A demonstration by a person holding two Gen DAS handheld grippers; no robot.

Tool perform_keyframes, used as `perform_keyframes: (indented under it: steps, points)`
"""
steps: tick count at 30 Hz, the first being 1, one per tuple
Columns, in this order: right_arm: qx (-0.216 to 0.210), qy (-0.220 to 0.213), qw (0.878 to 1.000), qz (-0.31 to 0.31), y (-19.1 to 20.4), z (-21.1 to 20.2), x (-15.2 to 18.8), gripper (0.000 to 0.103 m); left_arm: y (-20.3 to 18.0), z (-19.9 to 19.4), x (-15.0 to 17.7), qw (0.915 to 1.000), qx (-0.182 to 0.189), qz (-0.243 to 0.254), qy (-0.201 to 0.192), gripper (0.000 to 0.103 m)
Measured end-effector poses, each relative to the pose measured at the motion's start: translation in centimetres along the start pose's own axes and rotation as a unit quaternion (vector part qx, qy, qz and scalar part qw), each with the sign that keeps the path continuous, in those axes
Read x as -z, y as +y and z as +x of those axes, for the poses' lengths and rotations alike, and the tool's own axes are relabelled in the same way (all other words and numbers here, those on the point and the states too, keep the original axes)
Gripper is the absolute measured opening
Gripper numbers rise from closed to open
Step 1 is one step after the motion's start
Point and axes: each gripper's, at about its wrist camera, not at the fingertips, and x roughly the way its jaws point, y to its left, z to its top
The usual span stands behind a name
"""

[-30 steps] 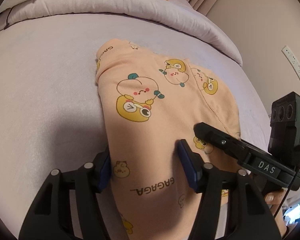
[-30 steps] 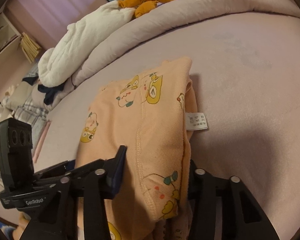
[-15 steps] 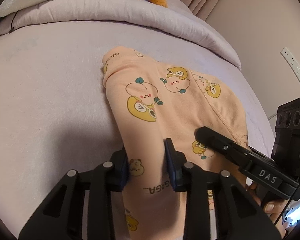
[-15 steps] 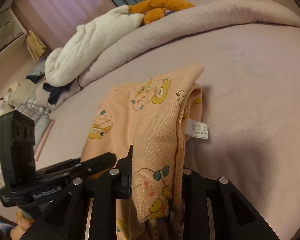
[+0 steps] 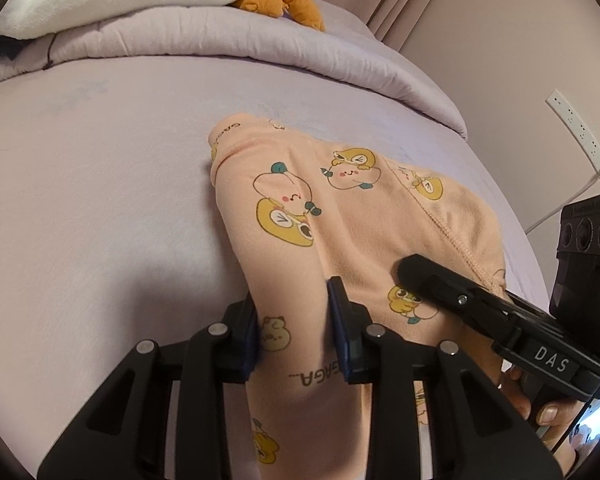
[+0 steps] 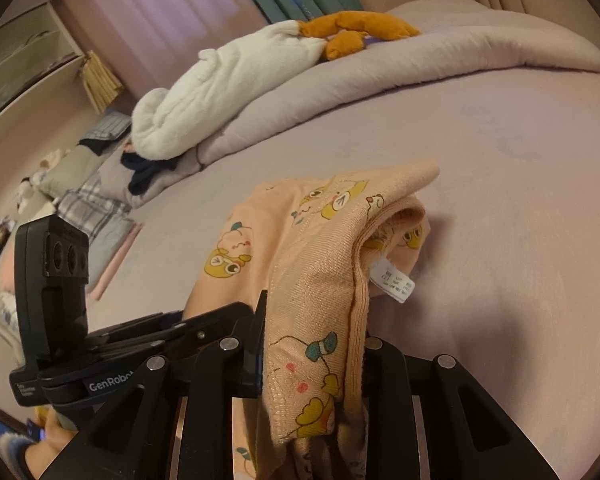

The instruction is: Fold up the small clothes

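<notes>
A small peach garment [image 5: 340, 216] with yellow cartoon prints lies on the lilac bed [image 5: 100, 200]. My left gripper [image 5: 294, 332] is shut on its near left edge and bunches the cloth between the blue pads. My right gripper [image 6: 312, 356] is shut on the near right edge, by the waistband seam, and lifts it off the bed. It also shows in the left wrist view [image 5: 480, 320] at the right. The garment [image 6: 300, 240] has a white care label [image 6: 392, 282] hanging from its raised fold. Its far end rests on the bed.
A rolled lilac duvet [image 5: 220, 44] runs along the back, with a white blanket [image 6: 228, 84] and an orange plush toy [image 6: 352, 28] on it. A wall with a white power strip [image 5: 578, 132] stands at the right. Pillows and clothes [image 6: 84, 200] lie at the far left.
Both grippers have shut on the garment's near edge and raised it. The cloth has bunched and lifted, and its far end has slid slightly towards me.
</notes>
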Motion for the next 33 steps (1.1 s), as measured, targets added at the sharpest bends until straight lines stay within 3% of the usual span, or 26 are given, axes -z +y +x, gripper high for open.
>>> perform_keyframes:
  steps: [15, 33]
  points:
    - [-0.027, -0.009, 0.999, -0.046, 4.9, -3.0, 1.8, 0.027, -0.5, -6.5, 3.8, 0.9989, -0.023, -0.001, -0.040, 0.030]
    - [-0.065, 0.007, 0.992, -0.106, 11.0, -3.0, 4.2, 0.027, 2.7, -13.3, 8.0, 0.9937, -0.064, -0.034, -0.085, 0.030]
